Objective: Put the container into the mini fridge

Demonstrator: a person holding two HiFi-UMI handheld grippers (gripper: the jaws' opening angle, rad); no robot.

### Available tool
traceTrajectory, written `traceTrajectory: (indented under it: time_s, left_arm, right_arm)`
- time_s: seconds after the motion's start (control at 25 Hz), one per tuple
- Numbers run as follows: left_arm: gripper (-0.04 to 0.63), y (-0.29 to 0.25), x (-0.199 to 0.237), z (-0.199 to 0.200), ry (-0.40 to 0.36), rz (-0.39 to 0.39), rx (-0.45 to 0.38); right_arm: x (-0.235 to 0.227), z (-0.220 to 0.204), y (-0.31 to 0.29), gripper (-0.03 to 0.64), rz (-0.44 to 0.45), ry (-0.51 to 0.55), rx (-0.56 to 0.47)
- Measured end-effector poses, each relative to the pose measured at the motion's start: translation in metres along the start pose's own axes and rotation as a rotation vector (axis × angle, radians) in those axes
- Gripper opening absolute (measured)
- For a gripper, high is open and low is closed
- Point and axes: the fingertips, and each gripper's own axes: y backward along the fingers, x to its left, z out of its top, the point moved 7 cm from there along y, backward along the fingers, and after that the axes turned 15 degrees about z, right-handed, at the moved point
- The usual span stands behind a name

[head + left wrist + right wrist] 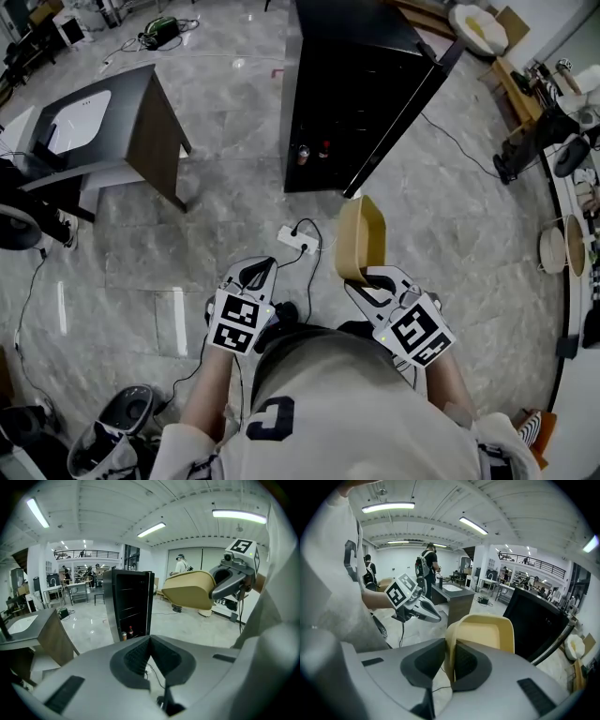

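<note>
Jaws of the right gripper (pixel 451 660) are clamped on the thin wall of a tan, round-cornered plastic container (pixel 487 632), which hangs in the air on its edge in front of the person, well short of the tall black mini fridge (pixel 361 84). That fridge stands on the grey marble-pattern floor (pixel 216 216) with its door open and a small dark bottle (pixel 324 149) on its lowest shelf. The left gripper (pixel 149 654) carries nothing: its jaws are pressed together.

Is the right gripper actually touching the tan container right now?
Touching. In the right gripper view, the right gripper has its jaws closed on the container wall, one on each side.
</note>
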Motion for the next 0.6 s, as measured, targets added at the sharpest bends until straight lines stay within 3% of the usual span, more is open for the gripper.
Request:
traceTrajectory:
  time_s: [0.16, 0.36, 0.6]
  left_arm:
    - [0.055, -0.011, 0.015, 0.014, -0.022, 0.050, 0.011]
    - [0.055, -0.021, 0.026, 0.030, -0.020, 0.086, 0.005]
    - [0.055, -0.044, 0.018, 0.055, 0.050, 0.109, 0.033]
  right_arm:
    - [-0.015, 0.006, -0.014, 0.051, 0.026, -0.023, 0.006]
    - [-0.031, 0.010, -0.029, 0.051, 0.090, 0.027, 0.041]
    - [-0.081, -0.002, -0.029, 0.051, 0.141, 0.055, 0.052]
